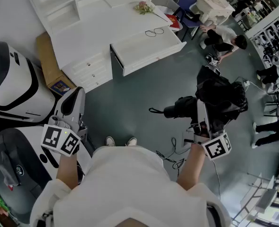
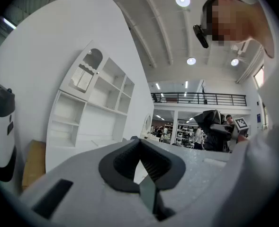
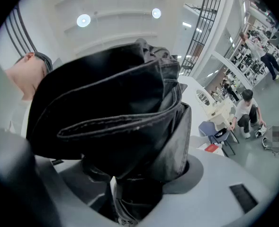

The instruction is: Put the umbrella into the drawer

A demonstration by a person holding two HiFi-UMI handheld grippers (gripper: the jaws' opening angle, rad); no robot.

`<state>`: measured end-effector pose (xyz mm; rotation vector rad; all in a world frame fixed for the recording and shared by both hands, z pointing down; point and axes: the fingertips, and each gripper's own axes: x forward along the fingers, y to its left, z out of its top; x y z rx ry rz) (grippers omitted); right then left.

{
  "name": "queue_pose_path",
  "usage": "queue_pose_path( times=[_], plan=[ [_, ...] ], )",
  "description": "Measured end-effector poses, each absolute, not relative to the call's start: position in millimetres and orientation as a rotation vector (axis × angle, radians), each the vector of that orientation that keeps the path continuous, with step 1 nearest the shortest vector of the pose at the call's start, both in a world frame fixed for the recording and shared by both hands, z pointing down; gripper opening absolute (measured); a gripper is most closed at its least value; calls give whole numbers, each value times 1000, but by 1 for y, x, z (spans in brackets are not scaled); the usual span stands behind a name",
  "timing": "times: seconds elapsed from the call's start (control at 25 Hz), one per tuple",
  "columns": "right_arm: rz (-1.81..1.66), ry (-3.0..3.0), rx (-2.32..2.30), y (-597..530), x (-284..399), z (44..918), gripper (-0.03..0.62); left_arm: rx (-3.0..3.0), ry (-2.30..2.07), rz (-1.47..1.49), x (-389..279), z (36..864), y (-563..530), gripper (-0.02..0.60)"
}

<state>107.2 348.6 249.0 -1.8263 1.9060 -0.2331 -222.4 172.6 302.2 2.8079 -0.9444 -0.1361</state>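
In the head view my right gripper [image 1: 201,109] is shut on a black folded umbrella [image 1: 220,96], held above the grey floor to the right of my feet; its handle end and strap [image 1: 154,110] point left. The right gripper view is filled by the umbrella's [image 3: 115,98] bunched fabric, clamped low between the jaws of the right gripper [image 3: 132,176]. My left gripper [image 1: 76,94] hangs at the left, shut and holding nothing; in the left gripper view its pads [image 2: 151,162] meet. The white desk's drawer [image 1: 148,51] stands pulled open ahead.
Glasses [image 1: 154,32], flowers [image 1: 143,7] and a red book [image 1: 173,21] lie on the desk top [image 1: 106,22]. White rounded machines [image 1: 13,86] and a cardboard box [image 1: 51,67] stand at the left. A person [image 1: 224,38] crouches at the far right; cables [image 1: 170,155] trail on the floor.
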Motion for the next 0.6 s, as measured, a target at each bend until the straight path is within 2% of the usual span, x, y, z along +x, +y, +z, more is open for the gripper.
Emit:
queue_pose_path(
  times=[0.6],
  plan=[
    [-222, 1946, -1843, 365, 135, 259, 264, 2806, -968, -87, -190, 304, 197, 14]
  ],
)
